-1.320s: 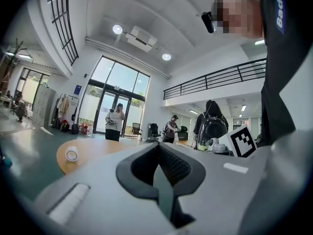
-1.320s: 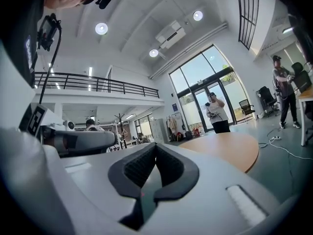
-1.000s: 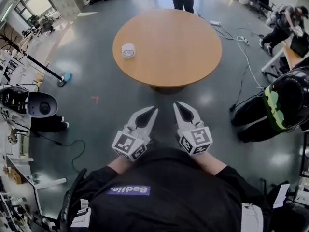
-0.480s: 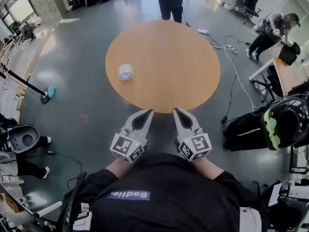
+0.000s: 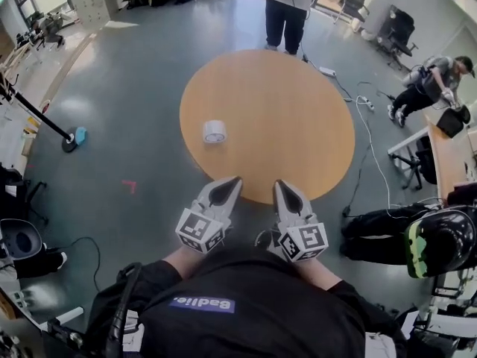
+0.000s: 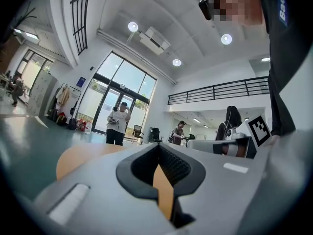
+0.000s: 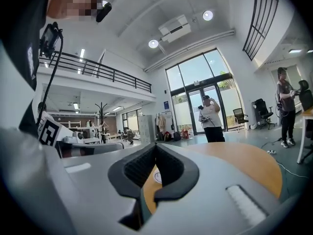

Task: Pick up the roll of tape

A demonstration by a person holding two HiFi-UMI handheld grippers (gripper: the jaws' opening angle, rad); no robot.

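Left gripper (image 5: 235,180), right gripper (image 5: 279,185): level, closed.

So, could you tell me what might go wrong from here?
Both the left gripper and right gripper have their jaws shut; reaching like that would likely shove the roll of tape rather than grasp it. The roll lies flat near the left edge of the table, so a push could send it off. A cable trails across the floor right of the table, a possible trip hazard.

One roll of tape (image 5: 215,131), one round wooden table (image 5: 283,118), two grippers, left gripper (image 5: 235,180) and right gripper (image 5: 280,185), one standing person (image 5: 287,10), one crouching person (image 5: 431,88)
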